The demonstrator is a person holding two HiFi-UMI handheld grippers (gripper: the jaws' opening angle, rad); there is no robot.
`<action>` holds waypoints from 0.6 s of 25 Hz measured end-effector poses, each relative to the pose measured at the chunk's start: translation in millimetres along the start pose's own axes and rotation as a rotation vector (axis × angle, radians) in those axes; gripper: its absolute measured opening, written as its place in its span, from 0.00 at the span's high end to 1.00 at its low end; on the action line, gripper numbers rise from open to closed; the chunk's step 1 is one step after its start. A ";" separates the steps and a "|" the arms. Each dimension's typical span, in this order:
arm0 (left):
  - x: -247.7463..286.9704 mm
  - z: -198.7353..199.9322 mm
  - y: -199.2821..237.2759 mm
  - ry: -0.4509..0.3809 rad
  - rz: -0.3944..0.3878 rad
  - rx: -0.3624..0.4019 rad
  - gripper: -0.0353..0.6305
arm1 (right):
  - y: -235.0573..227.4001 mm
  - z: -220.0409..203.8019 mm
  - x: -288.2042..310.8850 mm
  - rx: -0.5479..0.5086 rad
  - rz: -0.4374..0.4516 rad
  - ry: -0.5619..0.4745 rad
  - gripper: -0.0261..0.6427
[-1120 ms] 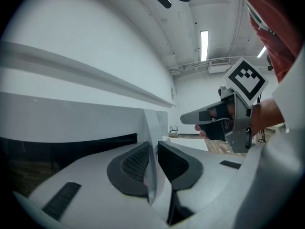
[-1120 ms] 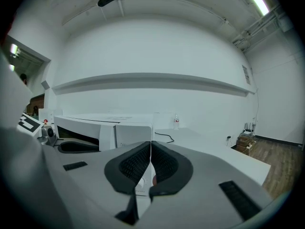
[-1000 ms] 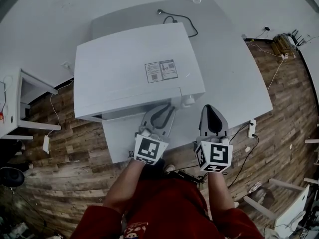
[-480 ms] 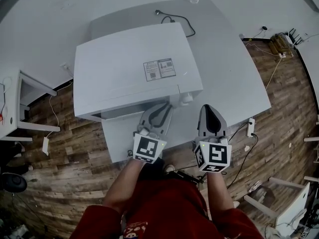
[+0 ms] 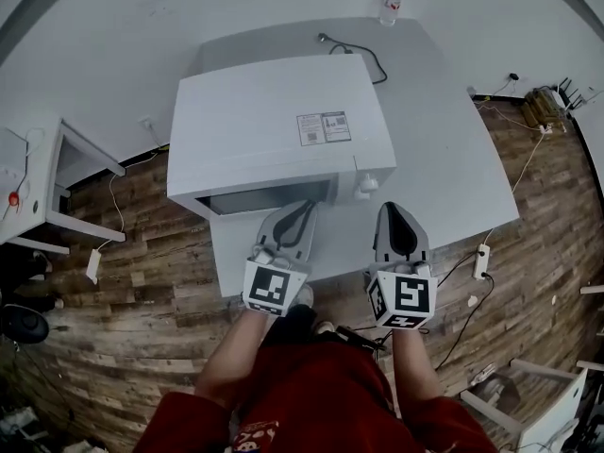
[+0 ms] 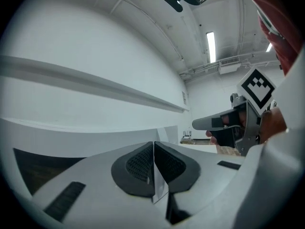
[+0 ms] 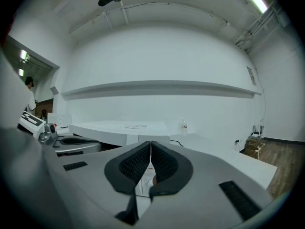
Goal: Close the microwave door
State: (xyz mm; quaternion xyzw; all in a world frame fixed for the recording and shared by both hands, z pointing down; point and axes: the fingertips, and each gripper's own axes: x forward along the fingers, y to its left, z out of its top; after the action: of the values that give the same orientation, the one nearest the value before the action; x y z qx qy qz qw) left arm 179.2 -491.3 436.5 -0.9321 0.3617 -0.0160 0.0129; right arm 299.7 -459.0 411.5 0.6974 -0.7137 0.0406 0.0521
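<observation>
The microwave [image 5: 283,130] sits on the white surface [image 5: 444,159], its front facing the person and a label [image 5: 323,127] on its top. From the head view its door looks flush with the front, beside a white knob [image 5: 364,187]. The left claw [image 5: 302,208] points at the dark door window from just in front; whether it touches cannot be told. Its jaws are closing, the pads all but meeting with nothing between them. The right claw [image 5: 394,209] hangs over the bare surface just right of the knob, its jaws together and empty. A bottle [image 5: 390,6] and a black cable [image 5: 363,55] lie behind the microwave.
</observation>
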 end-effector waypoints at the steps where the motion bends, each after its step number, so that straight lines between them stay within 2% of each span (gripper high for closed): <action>1: -7.1 3.6 3.6 -0.009 0.020 0.001 0.90 | 5.8 2.6 -0.6 -0.001 0.014 -0.008 0.92; 5: -37.5 12.3 20.5 0.001 0.109 0.017 0.91 | 34.4 14.3 -2.1 -0.013 0.083 -0.042 0.92; 11: -87.1 33.3 59.7 0.007 0.331 0.013 0.91 | 82.8 31.2 -2.8 -0.046 0.201 -0.080 0.92; 15: -117.2 47.9 75.3 -0.011 0.435 0.039 0.91 | 112.3 37.9 -5.4 -0.061 0.263 -0.101 0.92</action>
State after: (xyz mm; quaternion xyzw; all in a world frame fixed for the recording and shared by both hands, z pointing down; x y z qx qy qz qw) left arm 43.8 -467.3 383.5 -0.8319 0.5536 -0.0150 0.0361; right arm 186.9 -455.9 374.9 0.5970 -0.8016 -0.0099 0.0314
